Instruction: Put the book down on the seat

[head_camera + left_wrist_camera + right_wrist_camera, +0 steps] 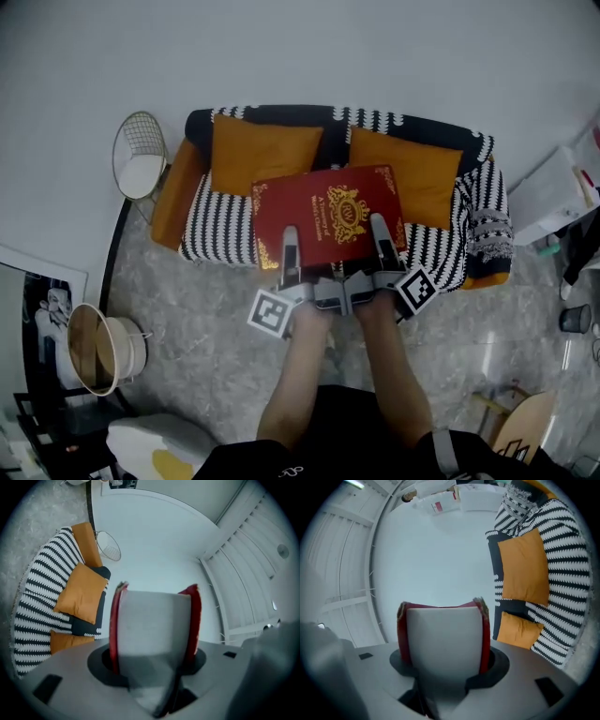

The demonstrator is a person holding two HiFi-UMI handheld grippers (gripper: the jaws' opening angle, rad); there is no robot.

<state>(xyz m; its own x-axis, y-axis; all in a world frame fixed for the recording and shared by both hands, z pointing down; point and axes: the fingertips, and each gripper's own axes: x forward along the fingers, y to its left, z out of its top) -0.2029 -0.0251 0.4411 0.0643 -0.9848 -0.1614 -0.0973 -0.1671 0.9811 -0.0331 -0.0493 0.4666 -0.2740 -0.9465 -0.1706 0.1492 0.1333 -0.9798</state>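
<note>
Seen from above, a red book [328, 214] with a gilt crest on its cover is held flat over the front part of a black-and-white striped seat [217, 228]. The lettering on the cover is too small to read. The book hides the middle of the seat, and it cannot be told whether the book touches the seat or is held above it.

The left hand-held gripper [289, 247] pinches the book's near edge on the left, and the right hand-held gripper [381, 238] pinches it on the right. Only the upper jaw of each shows, lying on the cover; the lower jaws are hidden beneath.

In the left gripper view, the grey upper jaw of the left hand-held gripper [152, 625] fills the middle, with only red slivers of book [192, 616] on either side. The right gripper view is alike: the right hand-held gripper [443, 634] blocks most of the book [401, 630].

Two orange cushions [261, 155] lean against the sofa back, just behind the book's far edge. An orange throw [174, 192] drapes the sofa's left arm, and a patterned blanket [487, 225] the right. A white wire basket [141, 155] stands just beside the left arm. A round tub [98, 349] lies on the grey floor [206, 347], well apart. Clutter at the right edge is cut off and unclear.
</note>
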